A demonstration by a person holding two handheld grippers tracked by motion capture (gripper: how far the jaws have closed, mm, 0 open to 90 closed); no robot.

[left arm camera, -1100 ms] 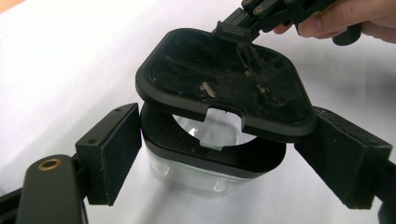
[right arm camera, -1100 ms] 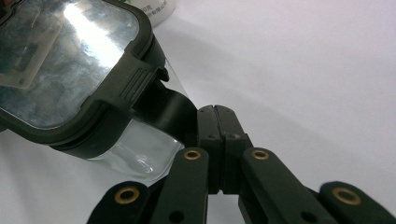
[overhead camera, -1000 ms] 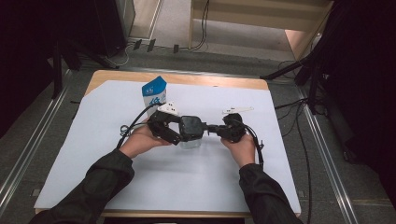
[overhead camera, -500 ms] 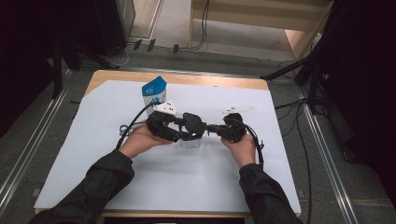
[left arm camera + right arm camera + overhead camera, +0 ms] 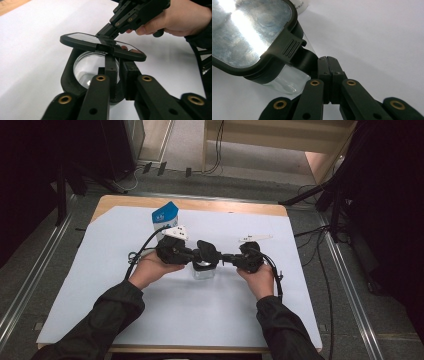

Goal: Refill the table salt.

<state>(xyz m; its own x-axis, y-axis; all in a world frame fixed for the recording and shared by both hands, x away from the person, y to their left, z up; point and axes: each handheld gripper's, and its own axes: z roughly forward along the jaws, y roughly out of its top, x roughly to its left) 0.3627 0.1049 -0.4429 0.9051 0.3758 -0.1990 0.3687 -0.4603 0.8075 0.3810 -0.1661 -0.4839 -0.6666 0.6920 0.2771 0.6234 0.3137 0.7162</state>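
At the worktop [image 5: 100,310] centre stands a clear jar [image 5: 204,271] with a black hinged lid [image 5: 102,46] raised over it. The left gripper [image 5: 200,254], at the jar's 9 o'clock, has just been closing its jaws and now pinches the lid's tab. The right gripper [image 5: 226,258], at 3 o'clock, is clamped tight on the hinge. A blue carton [image 5: 165,217] stands at 11 o'clock.

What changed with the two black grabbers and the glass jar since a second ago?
The left gripper has just been closing its jaws and now pinches the clip of the black lid, which tilts above the glass jar. The right gripper kept its jaws shut on the lid's opposite tab. The jar and the blue carton stayed put.
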